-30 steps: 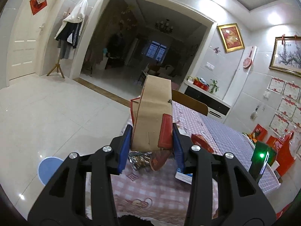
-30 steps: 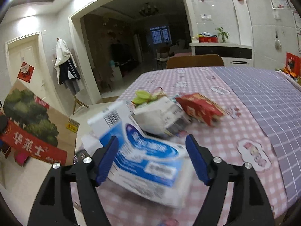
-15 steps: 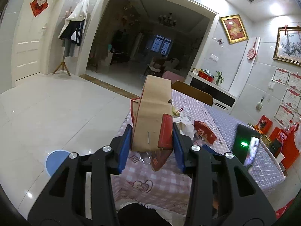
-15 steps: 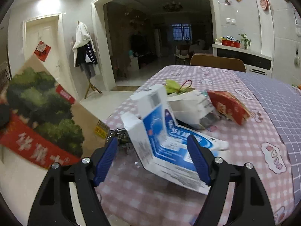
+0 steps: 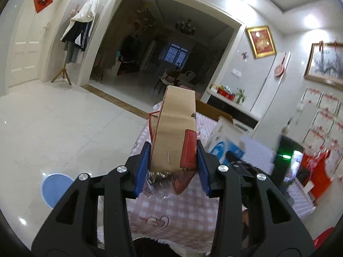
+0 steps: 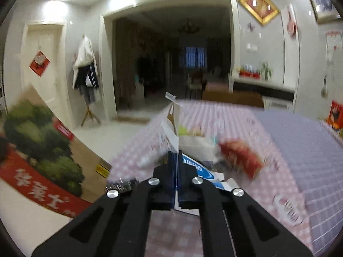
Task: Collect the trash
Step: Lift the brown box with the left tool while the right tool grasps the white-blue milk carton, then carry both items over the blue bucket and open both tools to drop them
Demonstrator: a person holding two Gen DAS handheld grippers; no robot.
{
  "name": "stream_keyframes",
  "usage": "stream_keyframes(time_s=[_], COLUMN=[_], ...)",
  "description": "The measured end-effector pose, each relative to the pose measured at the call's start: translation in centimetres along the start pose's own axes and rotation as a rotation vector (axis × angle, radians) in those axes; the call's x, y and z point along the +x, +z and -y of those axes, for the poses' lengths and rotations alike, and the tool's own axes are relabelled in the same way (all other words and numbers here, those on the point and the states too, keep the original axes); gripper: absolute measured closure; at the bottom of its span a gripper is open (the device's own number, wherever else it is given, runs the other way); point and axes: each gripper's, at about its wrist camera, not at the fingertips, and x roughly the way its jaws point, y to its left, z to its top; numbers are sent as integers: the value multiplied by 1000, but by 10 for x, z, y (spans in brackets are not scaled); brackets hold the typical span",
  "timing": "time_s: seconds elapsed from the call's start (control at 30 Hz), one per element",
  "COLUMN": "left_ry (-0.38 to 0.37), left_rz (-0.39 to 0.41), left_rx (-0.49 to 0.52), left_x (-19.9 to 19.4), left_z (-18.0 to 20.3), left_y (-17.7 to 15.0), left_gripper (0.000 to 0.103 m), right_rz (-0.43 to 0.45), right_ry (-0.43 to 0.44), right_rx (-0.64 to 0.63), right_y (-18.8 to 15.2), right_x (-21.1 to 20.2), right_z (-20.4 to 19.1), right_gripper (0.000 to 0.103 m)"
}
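Note:
My left gripper (image 5: 172,167) is shut on a brown cardboard box (image 5: 174,128) with red flaps, held upright at the table's near left edge. Its printed side (image 6: 42,150), green trees and red lettering, shows at the left of the right wrist view. My right gripper (image 6: 177,177) is shut on the edge of a white and blue carton (image 6: 193,169), lifted just above the table. The same carton (image 5: 227,143) shows blurred right of the brown box in the left wrist view. A red packet (image 6: 240,158) and a white crumpled box (image 6: 193,143) lie on the pink checked tablecloth (image 6: 278,128).
A crinkled silver wrapper (image 5: 158,175) lies under the brown box. A wooden chair (image 6: 233,98) stands at the table's far end. A blue round stool (image 5: 55,188) is on the tiled floor at left. A coat stand (image 5: 79,32) is by the door.
My right gripper has closed onto the white and blue carton and raised it. The left gripper keeps its hold on the brown box and has shifted slightly.

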Motion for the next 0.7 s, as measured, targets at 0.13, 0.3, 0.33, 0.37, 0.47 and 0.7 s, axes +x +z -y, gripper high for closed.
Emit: stream_keyframes(time_s=[0.13, 0.3, 0.33, 0.37, 0.47, 0.7], left_ry=[17, 136, 158, 187, 284, 490], left_rz=[57, 126, 129, 131, 123, 5], left_rx=[-57, -128, -135, -143, -183, -288], left_x=[-15, -41, -44, -47, -53, -30], left_z=[-32, -90, -100, -110, -150, -260], left_y=[17, 30, 29, 29, 24, -6], left_gripper=[63, 63, 63, 63, 63, 63], right_rz=[137, 221, 211, 192, 98, -247], right_ry=[49, 275, 337, 393, 569, 769], right_rx=[-72, -104, -108, -104, -94, -93], right_y=[23, 45, 46, 47, 42, -20], right_x=[-31, -48, -45, -41, -16, 83], right_z=[-32, -96, -112, -125, -172, -281], right_gripper=[100, 100, 100, 100, 100, 100])
